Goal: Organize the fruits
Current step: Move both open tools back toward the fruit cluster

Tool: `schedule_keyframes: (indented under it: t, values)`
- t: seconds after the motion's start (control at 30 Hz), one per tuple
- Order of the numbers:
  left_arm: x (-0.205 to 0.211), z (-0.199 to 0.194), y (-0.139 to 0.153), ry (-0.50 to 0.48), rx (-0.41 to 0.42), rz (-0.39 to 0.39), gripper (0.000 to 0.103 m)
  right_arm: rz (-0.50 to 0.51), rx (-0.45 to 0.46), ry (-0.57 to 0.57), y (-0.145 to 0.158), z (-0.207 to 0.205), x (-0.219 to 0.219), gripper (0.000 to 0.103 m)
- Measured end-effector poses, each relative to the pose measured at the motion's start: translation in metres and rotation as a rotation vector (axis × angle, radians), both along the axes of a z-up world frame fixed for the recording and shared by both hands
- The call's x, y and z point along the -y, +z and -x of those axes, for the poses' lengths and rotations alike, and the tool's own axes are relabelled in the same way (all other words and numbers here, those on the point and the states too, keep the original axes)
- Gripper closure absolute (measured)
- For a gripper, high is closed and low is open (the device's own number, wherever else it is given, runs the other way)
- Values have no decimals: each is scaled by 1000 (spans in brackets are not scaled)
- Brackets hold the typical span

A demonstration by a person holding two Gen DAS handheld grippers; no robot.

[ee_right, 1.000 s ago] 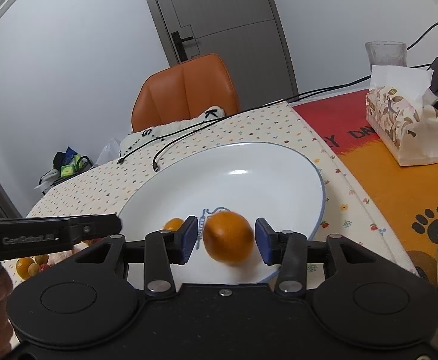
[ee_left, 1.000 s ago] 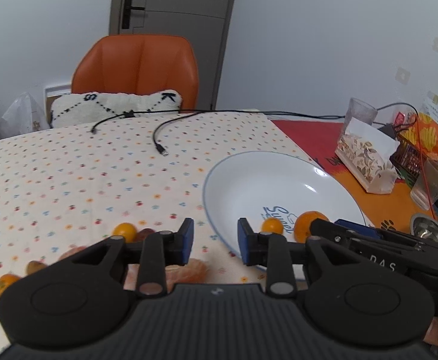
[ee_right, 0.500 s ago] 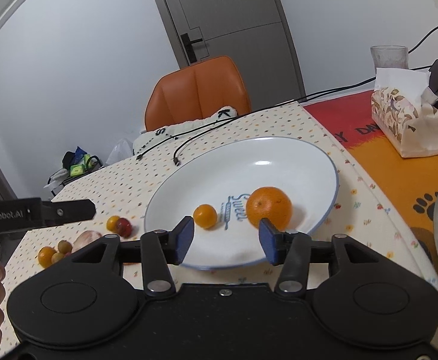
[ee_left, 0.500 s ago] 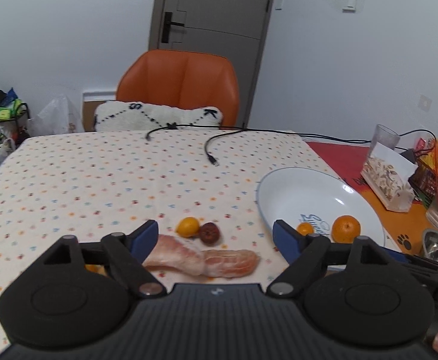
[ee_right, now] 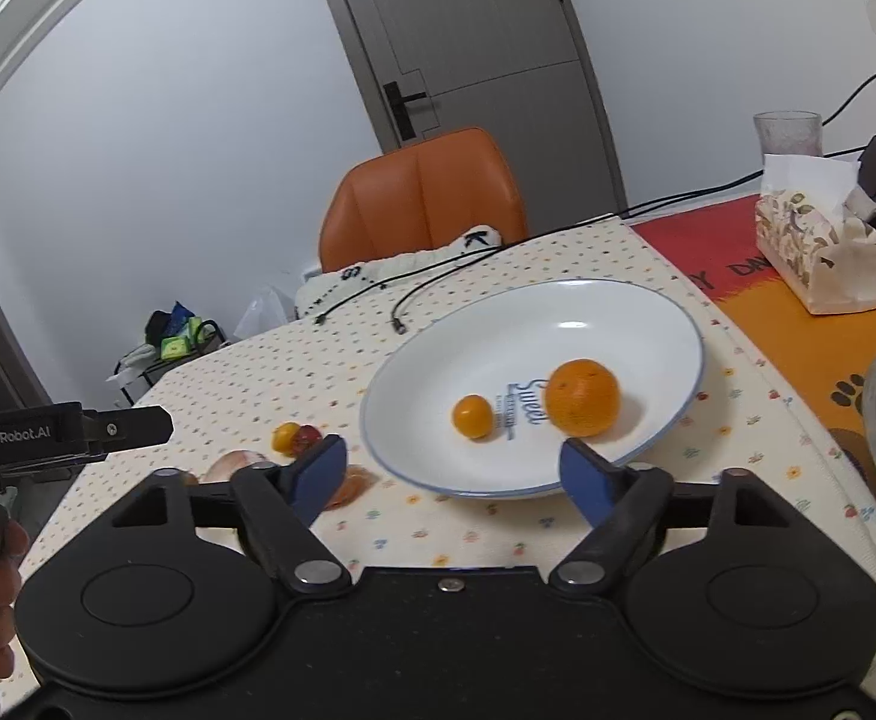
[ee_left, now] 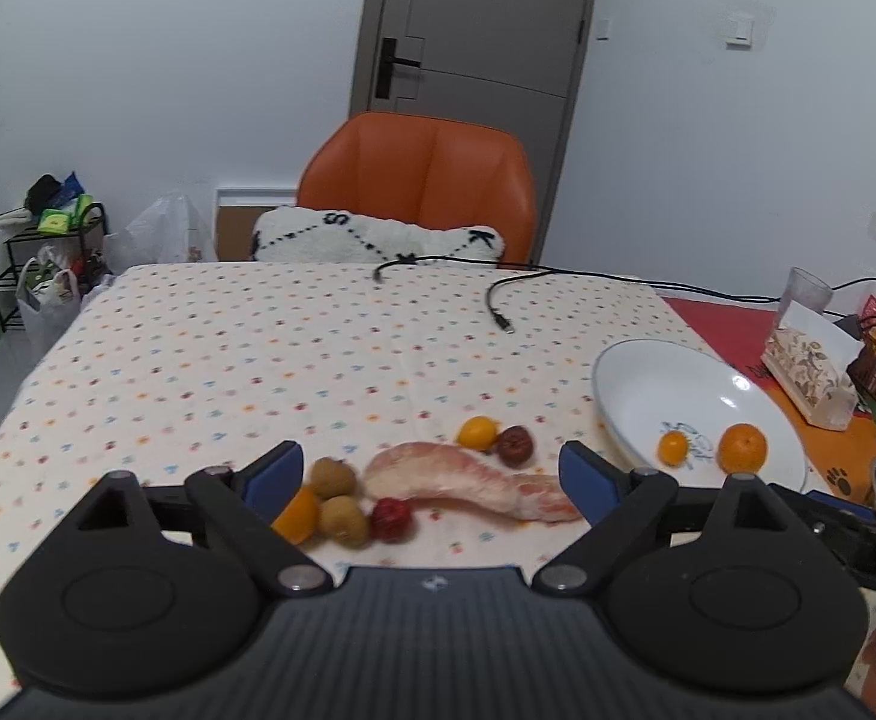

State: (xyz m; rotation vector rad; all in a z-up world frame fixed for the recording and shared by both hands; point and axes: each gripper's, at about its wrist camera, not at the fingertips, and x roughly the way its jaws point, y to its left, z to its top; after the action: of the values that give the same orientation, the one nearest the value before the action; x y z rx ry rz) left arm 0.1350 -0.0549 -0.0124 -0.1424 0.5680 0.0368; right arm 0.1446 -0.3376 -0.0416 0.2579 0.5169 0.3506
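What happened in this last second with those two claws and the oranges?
The right claw let go of the big orange into the plate, opened wide and drew back. The left claw also opened wide and pulled back from the plate. The small orange stayed in the plate.

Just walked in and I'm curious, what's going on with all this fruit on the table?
A person is sorting fruit with two handheld claws. An orange and a kumquat sit in the white plate. Both the left claw and right claw are open and empty. A pomelo segment lies on the tablecloth.
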Motion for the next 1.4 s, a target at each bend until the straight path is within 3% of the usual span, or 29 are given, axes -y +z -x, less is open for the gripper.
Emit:
schedule_keyframes:
  t: [0.2, 0.77, 1.1, 1.33, 1.4]
  values:
    - [-22, 10, -5, 50, -11, 8, 12, -9, 3, 53, 2, 7, -17, 6]
    - [-65, 29, -21, 130, 5, 33, 12, 23, -27, 118, -3, 13, -62, 4]
    - [-71, 21, -30, 131, 3, 52, 15, 49, -43, 139, -12, 6, -79, 4]
    - [-61, 12, -36, 91, -6, 71, 30, 62, -55, 135, -18, -3, -83, 7]
    - [-59, 9, -37, 72, -8, 85, 42, 62, -64, 136, -20, -6, -84, 10]
